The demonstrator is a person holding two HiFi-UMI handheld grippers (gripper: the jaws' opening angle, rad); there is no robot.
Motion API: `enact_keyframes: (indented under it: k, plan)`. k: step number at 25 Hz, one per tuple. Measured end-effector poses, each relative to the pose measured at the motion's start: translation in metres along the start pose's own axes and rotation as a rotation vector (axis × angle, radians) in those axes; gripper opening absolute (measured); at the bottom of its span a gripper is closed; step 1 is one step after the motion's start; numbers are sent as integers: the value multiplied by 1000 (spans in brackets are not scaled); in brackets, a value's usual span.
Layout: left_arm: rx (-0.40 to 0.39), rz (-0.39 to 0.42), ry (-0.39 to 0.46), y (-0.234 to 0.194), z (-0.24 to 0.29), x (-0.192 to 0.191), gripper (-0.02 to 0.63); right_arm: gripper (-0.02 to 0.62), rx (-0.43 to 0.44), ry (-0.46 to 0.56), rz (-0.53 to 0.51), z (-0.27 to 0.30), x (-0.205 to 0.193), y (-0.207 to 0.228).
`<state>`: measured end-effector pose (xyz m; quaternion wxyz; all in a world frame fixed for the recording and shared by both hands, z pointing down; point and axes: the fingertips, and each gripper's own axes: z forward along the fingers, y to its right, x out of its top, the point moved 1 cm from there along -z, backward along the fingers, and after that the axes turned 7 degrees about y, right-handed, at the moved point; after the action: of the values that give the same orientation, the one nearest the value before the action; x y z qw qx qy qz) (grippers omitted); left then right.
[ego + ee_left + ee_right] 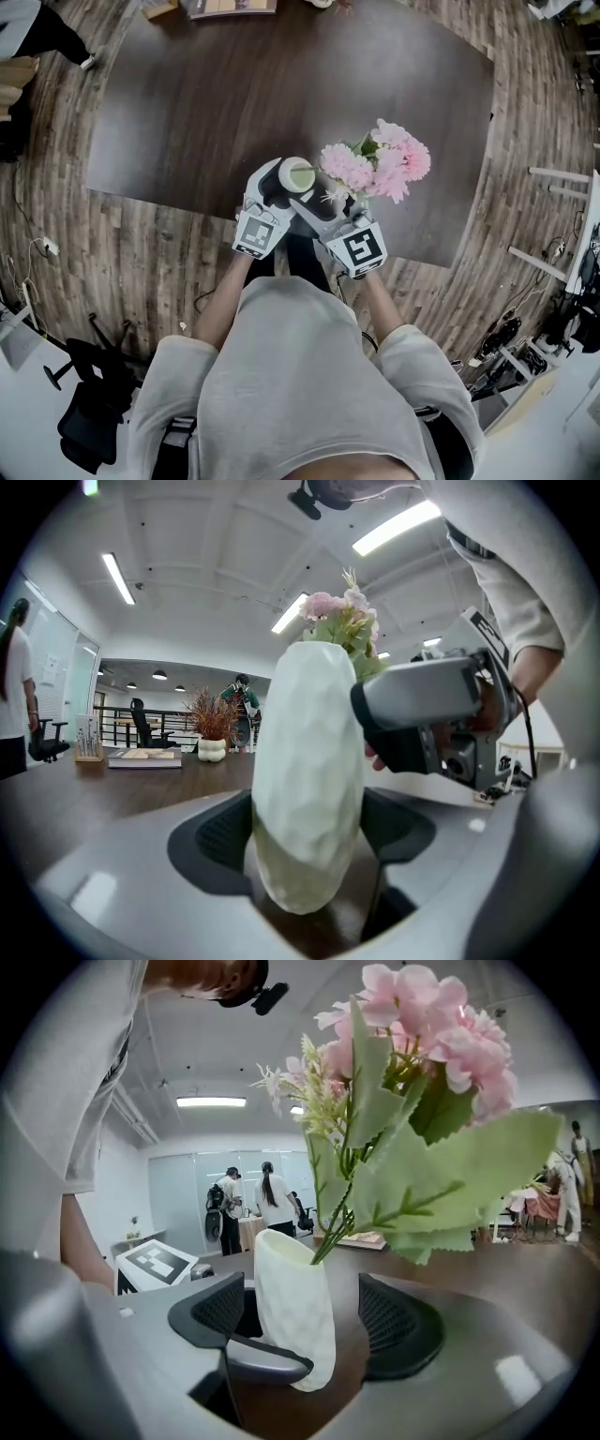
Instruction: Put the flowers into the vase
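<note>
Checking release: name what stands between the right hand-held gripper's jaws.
The white vase, flowers in it, stands between the open jaws; the right gripper view shows it.

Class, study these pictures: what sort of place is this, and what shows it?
Probably an open-plan office: ceiling strip lights, a black office chair and a large dark table.

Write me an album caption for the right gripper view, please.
Pink flowers sit in a white vase between the open jaws of the right gripper.

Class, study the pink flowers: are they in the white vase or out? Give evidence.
In. The flowers send their stems down into the mouth of the vase; the right gripper has its jaws apart, off them.
</note>
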<state>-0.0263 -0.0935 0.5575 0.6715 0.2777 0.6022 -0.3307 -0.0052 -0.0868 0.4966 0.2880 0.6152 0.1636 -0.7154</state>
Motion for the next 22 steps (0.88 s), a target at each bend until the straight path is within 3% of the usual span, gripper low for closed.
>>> enact_keyframes:
  k: [4,7,13,22]
  plan:
    - [1,2,1,1,-1,0,353,380,-24,82,42,-4,22,2]
    - [-1,2,1,1,0,1,353,373,-26,116,2,-6,38,1]
    - [-1,0,-1,-1,-1,-2,353,368,27,49,-150,3,30,-17]
    - [0,1,-7,-5,2,4,353,365,-4,-26,-144,16,9,-12]
